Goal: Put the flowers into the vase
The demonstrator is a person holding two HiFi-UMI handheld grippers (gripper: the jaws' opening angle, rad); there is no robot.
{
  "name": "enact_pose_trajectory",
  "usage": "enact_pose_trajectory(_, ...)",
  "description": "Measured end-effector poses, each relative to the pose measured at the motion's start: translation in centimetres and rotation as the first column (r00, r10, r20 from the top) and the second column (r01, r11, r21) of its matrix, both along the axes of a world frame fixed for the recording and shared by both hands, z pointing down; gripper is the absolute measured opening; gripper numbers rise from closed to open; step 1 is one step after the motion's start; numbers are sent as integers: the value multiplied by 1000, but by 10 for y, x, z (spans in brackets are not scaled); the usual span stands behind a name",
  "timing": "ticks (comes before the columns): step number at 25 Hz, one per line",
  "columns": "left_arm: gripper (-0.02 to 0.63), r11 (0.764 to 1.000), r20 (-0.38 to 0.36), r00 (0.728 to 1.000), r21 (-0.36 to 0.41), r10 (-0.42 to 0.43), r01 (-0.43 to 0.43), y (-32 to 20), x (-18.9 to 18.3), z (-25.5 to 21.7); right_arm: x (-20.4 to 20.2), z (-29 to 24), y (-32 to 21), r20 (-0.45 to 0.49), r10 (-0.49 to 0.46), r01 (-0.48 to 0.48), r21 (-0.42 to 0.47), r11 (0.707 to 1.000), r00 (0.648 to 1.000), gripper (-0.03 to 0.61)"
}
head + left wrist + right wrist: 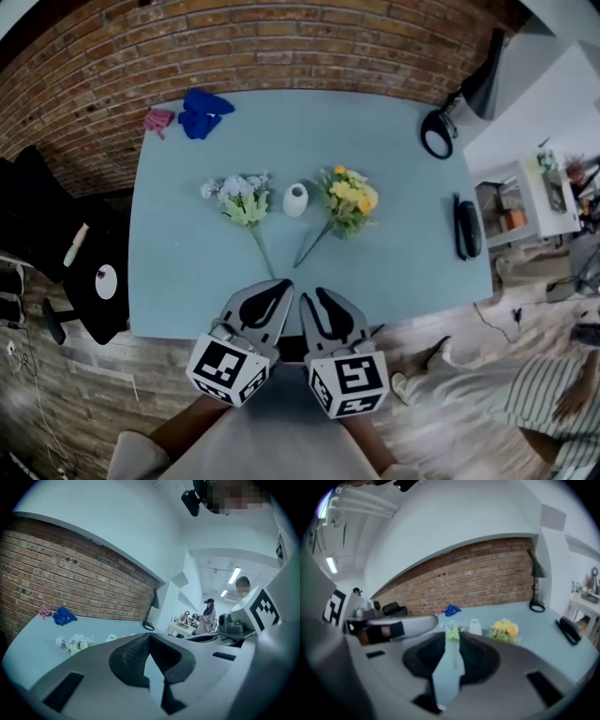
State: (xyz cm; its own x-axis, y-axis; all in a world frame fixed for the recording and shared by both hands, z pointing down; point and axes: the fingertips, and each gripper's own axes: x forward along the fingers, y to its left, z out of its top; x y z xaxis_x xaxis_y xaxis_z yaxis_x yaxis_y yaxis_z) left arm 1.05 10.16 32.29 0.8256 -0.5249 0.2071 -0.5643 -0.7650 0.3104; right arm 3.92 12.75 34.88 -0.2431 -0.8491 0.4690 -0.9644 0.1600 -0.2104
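Observation:
A small white vase (pixel 295 200) stands mid-table between two bunches lying flat: white and lavender flowers (pixel 241 200) to its left, yellow flowers (pixel 350 199) to its right, their stems slanting toward me. Both grippers hover side by side over the table's near edge, short of the stems. My left gripper (pixel 281 284) has its tips touching and holds nothing. My right gripper (pixel 314 295) stands slightly open and empty. In the right gripper view the gap between the jaws (pixel 453 639) lines up with the white flowers (pixel 452 631), with the vase (pixel 475 626) and yellow flowers (pixel 504 630) to the right.
A blue cloth (pixel 202 112) and a pink cloth (pixel 158 120) lie at the far left corner. A black lamp (pixel 448 120) stands far right, and a black handset-like object (pixel 467 228) lies near the right edge. A brick wall runs behind. A person (pixel 525 394) sits at the lower right.

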Motion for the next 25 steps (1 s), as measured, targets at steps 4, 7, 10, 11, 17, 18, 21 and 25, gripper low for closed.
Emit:
enact_pose_trajectory(4,15,999,23,1000,-28,-21,22,-23,11,11,21,16,-19,7,-8,9,-53,999,1000,104)
enact_pose_trajectory(7,15,999,54,998,-37,-27,29,-32,21,20,33,27,-30,34,-8,10,-80,997,999,104)
enact_pose_trajectory(10,15,998,75,996,-40,-46,49,-42,32,27,46,38,-41,67,0,7,-99,995,998,104)
enact_pose_trajectory(11,15,998,81,995,-40,-54,57,-45,35,30,49,42,-45,85,2,7,-106,994,996,104)
enact_pose_trajectory(17,15,994,106,991,-63,-79,86,-58,49,45,62,74,-61,182,9,24,-181,983,983,104)
enact_pose_trajectory(18,15,994,110,991,-68,-76,84,-59,50,47,63,77,-63,193,19,19,-191,981,981,104)
enact_pose_trajectory(21,15,992,105,992,-88,-76,85,-65,53,51,68,85,-72,212,30,15,-209,978,977,104)
enact_pose_trajectory(25,15,992,116,990,-93,-75,86,-74,58,57,75,98,-81,207,38,12,-234,972,978,104)
